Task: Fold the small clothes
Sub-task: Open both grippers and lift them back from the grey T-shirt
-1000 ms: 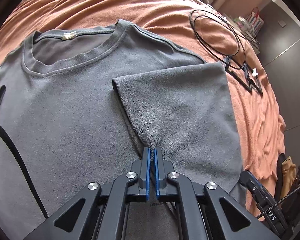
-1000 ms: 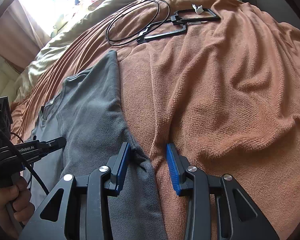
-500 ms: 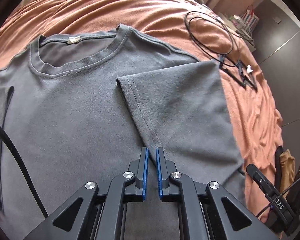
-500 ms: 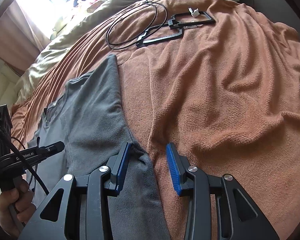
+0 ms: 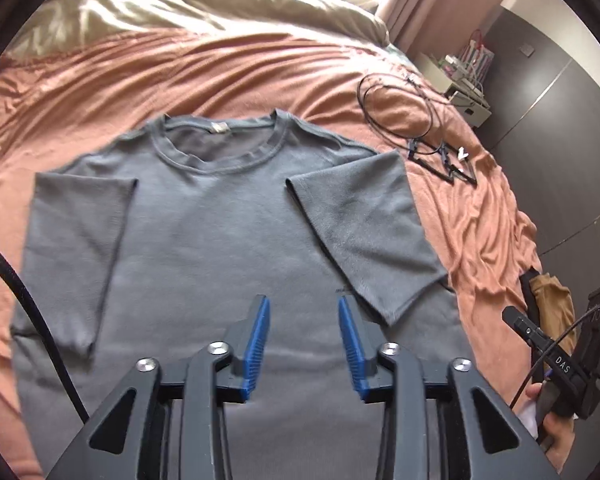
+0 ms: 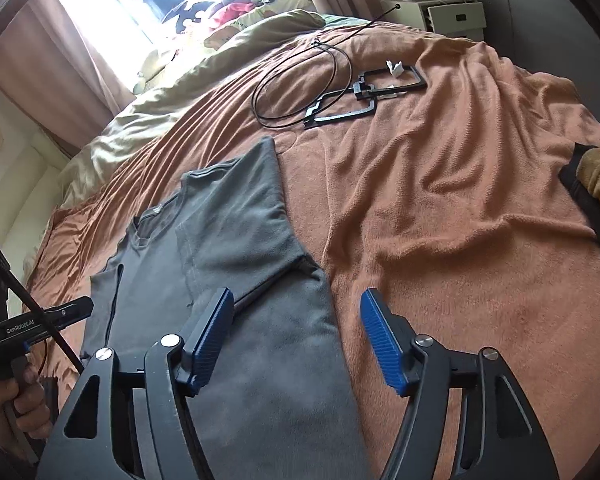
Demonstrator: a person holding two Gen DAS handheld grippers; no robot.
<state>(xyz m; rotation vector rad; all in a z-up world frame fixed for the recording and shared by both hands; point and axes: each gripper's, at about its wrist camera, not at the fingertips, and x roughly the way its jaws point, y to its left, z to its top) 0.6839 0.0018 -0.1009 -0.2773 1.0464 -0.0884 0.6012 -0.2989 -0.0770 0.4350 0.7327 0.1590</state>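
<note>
A grey T-shirt (image 5: 220,248) lies flat on the orange blanket (image 5: 228,68), collar toward the pillows. Both its sleeves are folded in over the chest: the right sleeve (image 5: 364,232) and the left sleeve (image 5: 76,240). My left gripper (image 5: 303,312) hovers above the shirt's middle, its jaws opening with nothing between them. In the right wrist view the shirt (image 6: 236,264) runs along the left, and my right gripper (image 6: 298,308) hangs over its right edge, jaws opening and empty. A hand holding the left gripper's handle (image 6: 8,408) shows at the lower left.
A coiled black cable with black frames (image 6: 360,96) lies on the blanket beyond the shirt. A beige duvet (image 5: 204,4) is bunched at the head of the bed. A dark and mustard garment (image 6: 596,184) sits at the bed's right edge. A white nightstand (image 6: 440,16) stands behind.
The left gripper let go of the right sleeve's hem, opened and drew up and back from the shirt. The right gripper opened wider and also pulled back, showing more of the bed.
</note>
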